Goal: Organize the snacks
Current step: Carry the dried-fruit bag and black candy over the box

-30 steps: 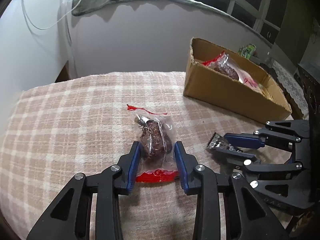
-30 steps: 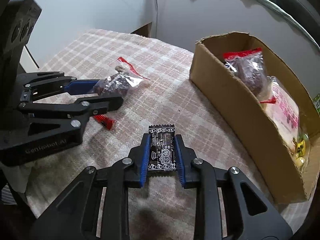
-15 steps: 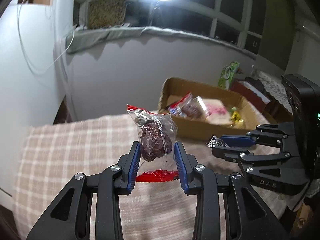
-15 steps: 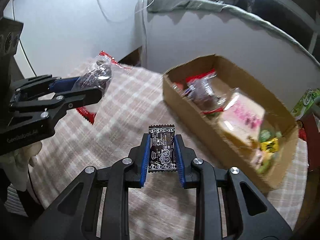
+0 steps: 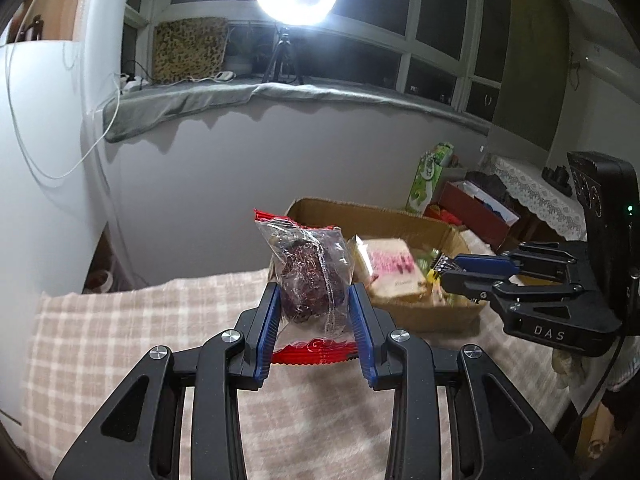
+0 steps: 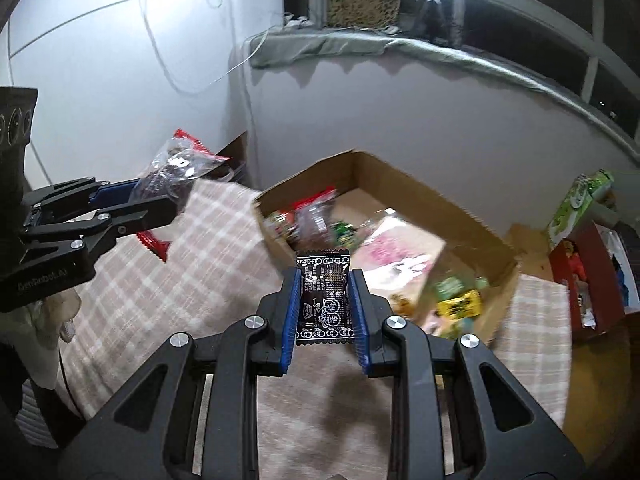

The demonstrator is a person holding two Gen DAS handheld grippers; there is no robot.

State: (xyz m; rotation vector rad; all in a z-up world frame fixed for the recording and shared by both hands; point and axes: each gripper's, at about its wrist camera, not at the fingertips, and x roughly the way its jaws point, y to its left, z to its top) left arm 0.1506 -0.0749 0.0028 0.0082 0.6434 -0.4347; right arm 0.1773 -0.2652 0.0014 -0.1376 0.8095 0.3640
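While both of my arms hang raised above the checked tablecloth point(image 5: 120, 320), my left gripper point(image 5: 314, 300) points level toward the window wall, its blue pads clenched on a clear bag with red ends point(image 5: 310, 276) that holds a dark, wrinkled snack. That bag stands upright between the pads, its lower red seal hanging just below them. My right gripper point(image 6: 324, 296) tilts forward and down toward the open cardboard box point(image 6: 424, 196), clamping a small black sachet point(image 6: 325, 296) with white print by its two long edges, the sachet held in the air just short of the box's near corner. From the left camera, the right gripper point(image 5: 446, 274) reaches in from the side with its tips over the box point(image 5: 380, 218); from the right camera, the left gripper point(image 6: 176, 196) comes in sideways, above the cloth point(image 6: 200, 264) and beside the box. Inside the box lie a pink-printed packet point(image 6: 396, 252), another red-ended bag point(image 6: 316, 216) and small green and yellow packets point(image 6: 460, 304), partly blurred.
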